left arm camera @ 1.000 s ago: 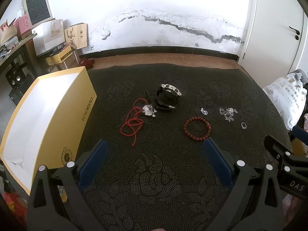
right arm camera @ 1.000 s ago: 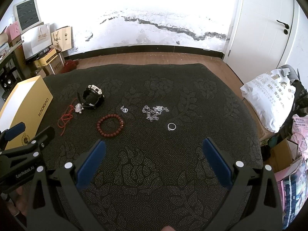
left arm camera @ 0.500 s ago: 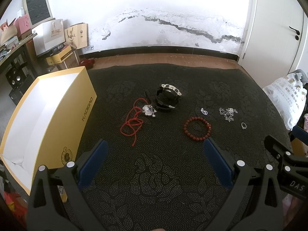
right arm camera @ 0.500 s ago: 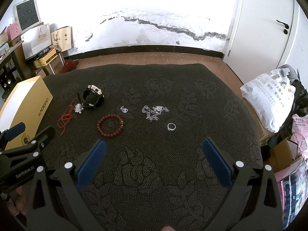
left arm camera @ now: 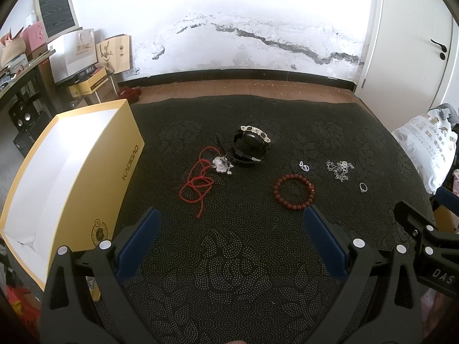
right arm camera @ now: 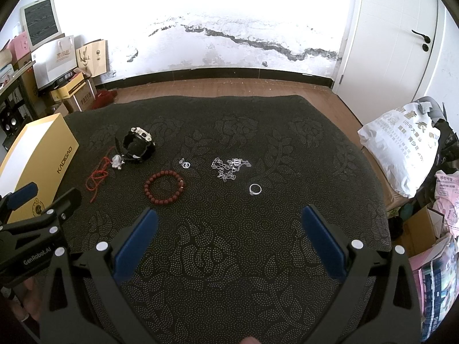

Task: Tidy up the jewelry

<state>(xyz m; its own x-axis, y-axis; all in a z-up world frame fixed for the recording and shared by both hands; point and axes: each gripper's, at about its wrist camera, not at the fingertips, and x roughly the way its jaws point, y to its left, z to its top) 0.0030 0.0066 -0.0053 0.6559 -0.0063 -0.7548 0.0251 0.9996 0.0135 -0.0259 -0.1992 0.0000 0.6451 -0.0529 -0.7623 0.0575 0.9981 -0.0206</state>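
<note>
L gripper (left arm camera: 231, 218) hovers over dark patterned mat (left arm camera: 243, 272), blue-padded fingers (left arm camera: 137, 240) wide apart, nothing btwn them. R gripper (right arm camera: 229, 218) same: fingers (right arm camera: 322, 240) spread wide, empty, above mat's near part. R gripper also shows at right edge of left wrist view, L gripper at left edge of right wrist view.

Jewelry all loose on mat, none in box. Yellow box (left arm camera: 120, 172) w/ white inside sits open at mat's left edge, marked KADIGAO on side. Just right of box: red cord necklace (left arm camera: 198, 180) in a loose tangle, its silver pendant (left arm camera: 221, 166) touching black watch (left arm camera: 251, 149); watch stands on its side, strap curled. Right of that, red bead bracelet (left arm camera: 293, 192) lies flat, closest item to L gripper's right finger. Small silver charm (left arm camera: 304, 166) just beyond bracelet. Silver chain (left arm camera: 338, 169) heaped further right, silver ring (left arm camera: 363, 187) near it, toward mat's right side. In right wrist view ring (right arm camera: 255, 189) lies ahead btwn the fingers, chain (right arm camera: 228, 167) beyond it.

White sack (right arm camera: 401, 149) beside mat on right. Paper bags (left arm camera: 94, 51) & cartons at far left by wall.
</note>
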